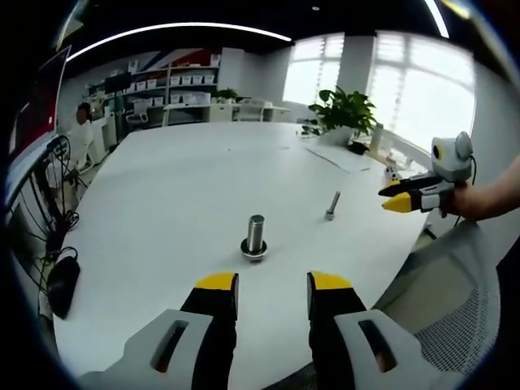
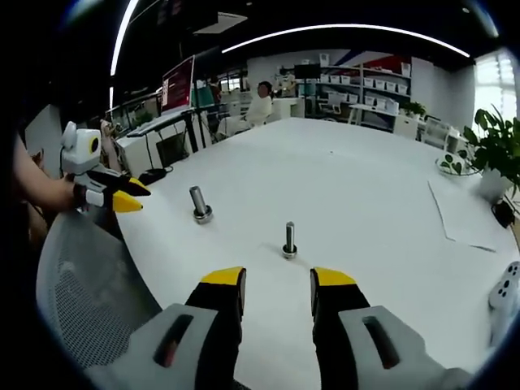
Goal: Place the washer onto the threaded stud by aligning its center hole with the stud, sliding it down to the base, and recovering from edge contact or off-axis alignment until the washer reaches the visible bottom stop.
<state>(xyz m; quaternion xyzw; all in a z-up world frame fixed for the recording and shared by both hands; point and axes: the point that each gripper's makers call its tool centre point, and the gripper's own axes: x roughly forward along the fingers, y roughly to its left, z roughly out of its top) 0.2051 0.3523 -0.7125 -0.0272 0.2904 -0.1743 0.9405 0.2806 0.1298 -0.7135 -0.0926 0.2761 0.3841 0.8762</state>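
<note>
When viewed along the left gripper [image 1: 272, 292]: jaws parted, nothing between them, poised near the edge of the white table [image 1: 162, 187]. Directly ahead, standing upright, a thick stud [image 1: 256, 233] with a wider ring [image 1: 253, 253] at its foot; impossible to tell whether washer or bolt head. Beyond and to the right, a thin stud [image 1: 332, 205], leaning slightly. At far right, the right gripper [image 1: 398, 201], off the table edge.

When viewed along the right gripper: jaws likewise spread and empty, aimed at the thin stud; thick stud further left, well apart from it.

For a clean placement: locate and pinch the washer by its rim, keep it level, centre the hole above the stud tip, then lower straight; on snagging, lift slightly, re-level, retry.
</note>
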